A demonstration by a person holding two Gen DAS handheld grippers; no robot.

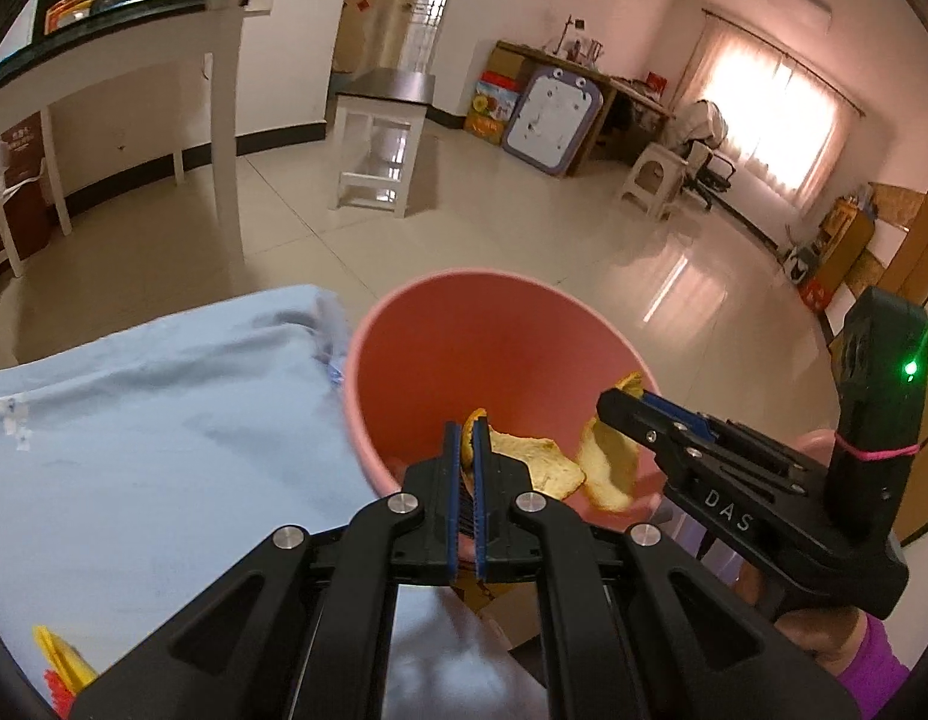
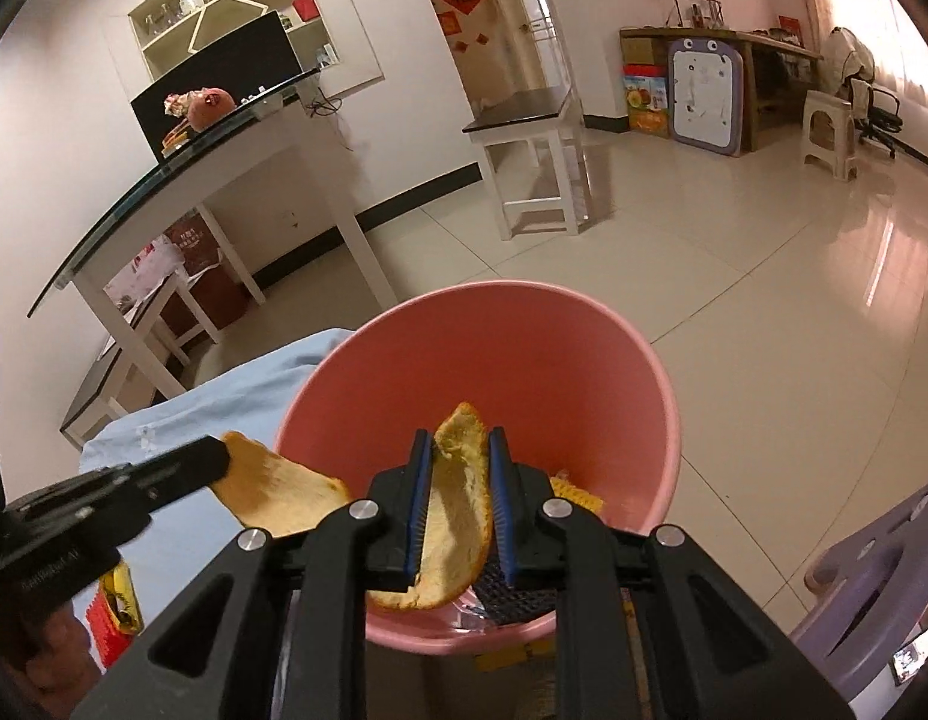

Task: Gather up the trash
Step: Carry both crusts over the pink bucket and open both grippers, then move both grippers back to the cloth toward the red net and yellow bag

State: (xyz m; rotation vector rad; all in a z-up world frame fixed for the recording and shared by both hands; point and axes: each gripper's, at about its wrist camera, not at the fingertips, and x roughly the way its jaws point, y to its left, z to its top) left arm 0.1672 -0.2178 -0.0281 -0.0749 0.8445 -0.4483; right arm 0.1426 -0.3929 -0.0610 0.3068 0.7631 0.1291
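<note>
A pink bin (image 1: 464, 348) (image 2: 494, 348) stands beside a table draped in pale blue cloth (image 1: 164, 420) (image 2: 224, 396). My left gripper (image 1: 467, 426) (image 2: 218, 456) is shut on a curled yellow-orange peel (image 1: 536, 468) (image 2: 278, 492) over the bin's near rim. My right gripper (image 2: 459, 433) (image 1: 620, 402) holds a second peel (image 2: 458, 528) (image 1: 608, 468) between its blue pads, hanging above the bin's mouth. Some yellow netting (image 2: 575, 489) and a dark mesh piece (image 2: 518, 594) lie inside the bin.
A yellow and red packet (image 1: 62, 660) (image 2: 113, 612) lies on the cloth near me. A lavender plastic stool (image 2: 872, 570) sits right of the bin. Farther off are a glass-topped white table (image 1: 134, 42), a white side table (image 1: 380, 138) and tiled floor.
</note>
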